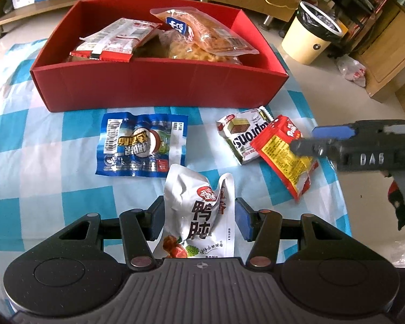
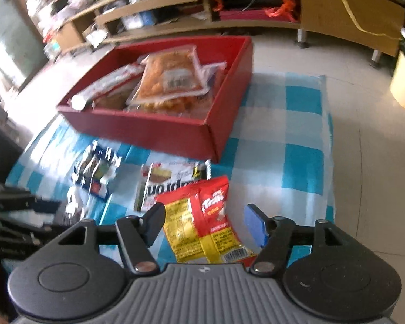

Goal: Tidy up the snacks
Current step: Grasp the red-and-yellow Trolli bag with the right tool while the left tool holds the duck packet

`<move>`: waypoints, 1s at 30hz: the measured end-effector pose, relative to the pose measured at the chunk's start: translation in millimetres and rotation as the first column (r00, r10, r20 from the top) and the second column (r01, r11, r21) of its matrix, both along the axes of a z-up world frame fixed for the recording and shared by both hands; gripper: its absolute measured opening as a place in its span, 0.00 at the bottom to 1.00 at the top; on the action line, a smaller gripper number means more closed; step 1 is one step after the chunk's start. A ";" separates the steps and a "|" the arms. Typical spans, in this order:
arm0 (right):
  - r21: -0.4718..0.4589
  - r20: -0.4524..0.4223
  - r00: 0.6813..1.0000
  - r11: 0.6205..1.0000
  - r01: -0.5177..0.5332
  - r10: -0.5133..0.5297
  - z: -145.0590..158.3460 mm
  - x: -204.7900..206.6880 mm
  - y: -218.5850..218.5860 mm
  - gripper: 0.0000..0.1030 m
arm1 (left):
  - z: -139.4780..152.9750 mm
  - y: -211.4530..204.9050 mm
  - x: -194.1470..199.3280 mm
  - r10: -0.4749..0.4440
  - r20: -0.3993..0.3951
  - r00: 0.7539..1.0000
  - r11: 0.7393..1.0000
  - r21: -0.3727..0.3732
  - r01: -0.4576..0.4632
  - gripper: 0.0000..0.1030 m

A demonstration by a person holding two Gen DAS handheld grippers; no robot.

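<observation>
A red box (image 1: pixel 154 83) with several snack packs inside stands at the far side of a blue checked cloth; it also shows in the right wrist view (image 2: pixel 159 132). My left gripper (image 1: pixel 199 222) is open around a white pouch (image 1: pixel 199 210) lying on the cloth. My right gripper (image 2: pixel 206 225) is open around a red and yellow snack bag (image 2: pixel 202 226), which also shows in the left wrist view (image 1: pixel 280 154). A blue packet (image 1: pixel 140 145) and a white wafer pack (image 1: pixel 240 135) lie on the cloth in front of the box.
A cream waste bin (image 1: pixel 307 40) stands on the floor at the right. Low wooden shelves (image 2: pixel 175 2) run along the back. The cloth's right edge (image 2: pixel 326 140) meets the tiled floor.
</observation>
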State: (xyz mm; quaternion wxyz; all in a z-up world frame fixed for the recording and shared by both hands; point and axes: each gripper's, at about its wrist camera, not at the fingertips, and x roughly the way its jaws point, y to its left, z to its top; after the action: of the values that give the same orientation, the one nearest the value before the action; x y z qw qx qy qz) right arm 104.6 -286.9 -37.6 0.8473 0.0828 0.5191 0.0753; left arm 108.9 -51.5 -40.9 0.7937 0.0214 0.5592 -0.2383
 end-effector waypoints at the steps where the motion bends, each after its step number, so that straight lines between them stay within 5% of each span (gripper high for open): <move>1: 0.005 -0.006 1.000 1.000 -0.028 0.028 -2.0 -1.4 1.4 0.64 | 0.1 -0.4 -0.6 -0.003 -0.001 1.000 1.000 -0.001 0.003 0.59; 14: -0.031 -0.051 0.991 0.992 -0.123 0.122 -33.8 10.2 17.5 0.71 | -4.8 -2.6 -0.1 -0.020 -0.021 1.000 1.000 -0.011 0.019 0.59; 19: -0.082 -0.047 0.994 0.991 -0.106 0.102 -30.9 10.9 22.3 0.59 | -5.4 -2.9 0.0 -0.028 -0.023 0.999 1.000 -0.008 0.028 0.59; 30: -0.183 -0.020 1.000 0.983 -0.014 0.011 -23.7 -11.2 44.3 0.49 | -8.1 -12.0 -10.1 -0.056 0.003 0.998 0.997 0.053 0.055 0.60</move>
State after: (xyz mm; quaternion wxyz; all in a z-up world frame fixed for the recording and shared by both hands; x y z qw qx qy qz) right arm 93.4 -242.6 -61.3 0.8458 0.0021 0.5325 0.0319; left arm 98.7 -63.5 -49.1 0.7872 0.0585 0.5627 -0.2453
